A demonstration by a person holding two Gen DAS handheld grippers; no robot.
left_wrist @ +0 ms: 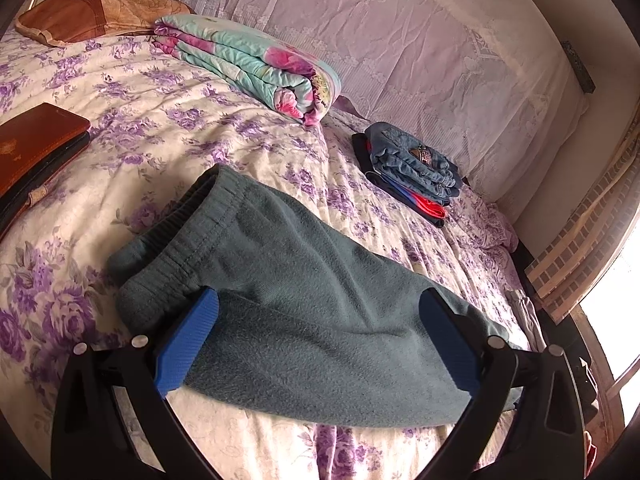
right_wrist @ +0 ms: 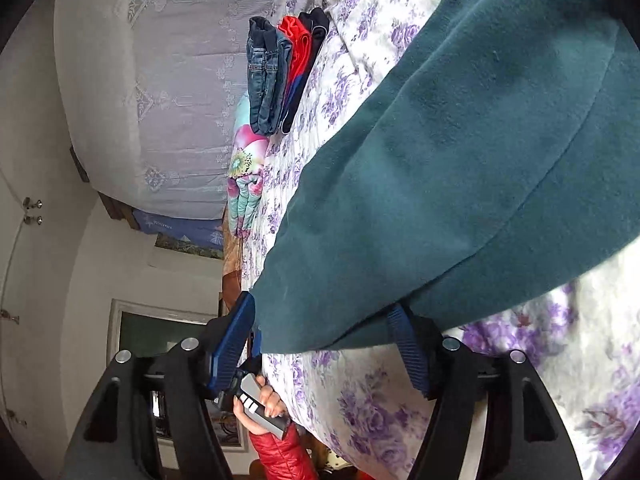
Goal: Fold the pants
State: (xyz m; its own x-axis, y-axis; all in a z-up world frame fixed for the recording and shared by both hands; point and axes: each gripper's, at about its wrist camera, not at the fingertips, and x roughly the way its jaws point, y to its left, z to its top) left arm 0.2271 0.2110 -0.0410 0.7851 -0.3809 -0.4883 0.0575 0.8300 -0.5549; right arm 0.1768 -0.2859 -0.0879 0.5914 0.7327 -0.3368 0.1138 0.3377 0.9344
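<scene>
Teal fleece pants lie folded on the floral bedspread, waistband toward the far left. My left gripper is open, its blue fingers straddling the near part of the pants, with cloth lying between them. In the right wrist view, rolled sideways, the pants fill the right half. My right gripper is open at the pants' edge; one blue finger is beside the cloth and the other is partly under it.
A stack of folded jeans and red and dark clothes lies at the far right of the bed. A folded floral quilt and a brown pillow lie at the back. A brown case lies at the left. A lace curtain hangs behind.
</scene>
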